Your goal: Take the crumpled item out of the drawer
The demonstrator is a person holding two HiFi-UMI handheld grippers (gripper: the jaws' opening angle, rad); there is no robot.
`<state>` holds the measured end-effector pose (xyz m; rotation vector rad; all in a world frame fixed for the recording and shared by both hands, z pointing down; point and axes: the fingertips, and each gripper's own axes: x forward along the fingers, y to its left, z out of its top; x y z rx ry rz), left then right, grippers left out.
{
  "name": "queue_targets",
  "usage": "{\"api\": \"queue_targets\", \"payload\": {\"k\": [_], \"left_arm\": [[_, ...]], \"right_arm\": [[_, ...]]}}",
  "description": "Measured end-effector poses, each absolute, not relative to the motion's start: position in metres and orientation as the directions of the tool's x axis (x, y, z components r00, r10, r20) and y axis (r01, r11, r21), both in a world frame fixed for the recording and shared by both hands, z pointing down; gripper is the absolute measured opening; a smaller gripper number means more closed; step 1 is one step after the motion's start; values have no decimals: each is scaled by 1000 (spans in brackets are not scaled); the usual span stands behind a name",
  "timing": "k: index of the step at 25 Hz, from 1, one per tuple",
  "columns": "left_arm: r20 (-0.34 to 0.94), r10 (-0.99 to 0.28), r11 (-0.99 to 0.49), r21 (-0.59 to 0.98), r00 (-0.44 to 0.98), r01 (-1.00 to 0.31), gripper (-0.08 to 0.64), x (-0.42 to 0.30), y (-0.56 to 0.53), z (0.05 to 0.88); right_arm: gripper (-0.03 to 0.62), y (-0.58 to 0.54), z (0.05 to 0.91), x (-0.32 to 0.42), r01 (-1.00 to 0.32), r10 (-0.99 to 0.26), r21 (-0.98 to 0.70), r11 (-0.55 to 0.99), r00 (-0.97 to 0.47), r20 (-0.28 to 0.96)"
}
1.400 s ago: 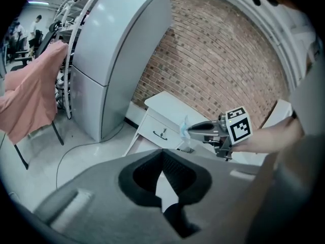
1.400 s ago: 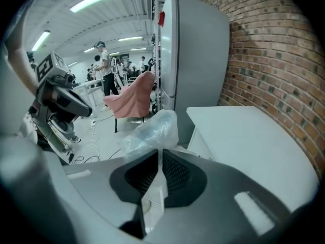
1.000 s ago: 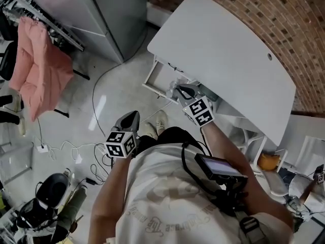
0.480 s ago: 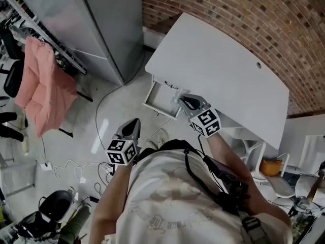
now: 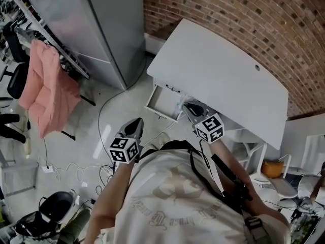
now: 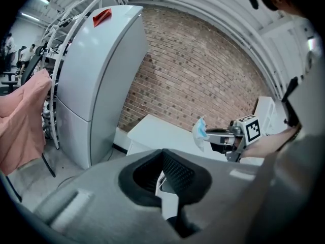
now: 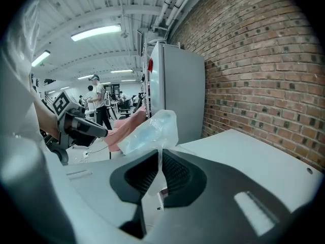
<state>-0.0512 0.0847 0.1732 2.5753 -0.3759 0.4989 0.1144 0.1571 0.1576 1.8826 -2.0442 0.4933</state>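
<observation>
Concrete floor (image 5: 101, 136) with loose cables (image 5: 66, 169) lies before the white desk (image 5: 223, 75), whose drawer (image 5: 163, 101) stands open. Left of the desk are a pink garment (image 5: 48, 93) and a grey cabinet (image 5: 106, 24), and behind it is a brick wall (image 5: 244, 14). Short of the desk, the left gripper (image 6: 162, 154) has its jaws together on nothing. At the desk's front edge, the right gripper (image 7: 159, 159) pinches the crumpled item (image 7: 150, 131) above the drawer. It is translucent wrinkled plastic with pale blue inside.

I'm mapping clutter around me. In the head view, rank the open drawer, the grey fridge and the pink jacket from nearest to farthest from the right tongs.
From the right tongs, shut on the crumpled bag:
1. The open drawer, just left of them.
2. The grey fridge, up and left.
3. The pink jacket, hanging at the far left.
</observation>
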Motion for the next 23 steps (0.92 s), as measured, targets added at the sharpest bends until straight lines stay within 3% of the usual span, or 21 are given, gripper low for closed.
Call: {"api": "queue_targets", "payload": {"k": [11, 23], "left_arm": [[393, -86, -892, 380, 916, -247, 3, -27, 111, 166], [390, -61, -895, 385, 919, -223, 3, -24, 108, 165]], "right_arm": [[32, 170, 157, 95, -997, -900, -48, 62, -77, 430], [33, 170, 161, 90, -998, -894, -51, 46, -64, 443]]}}
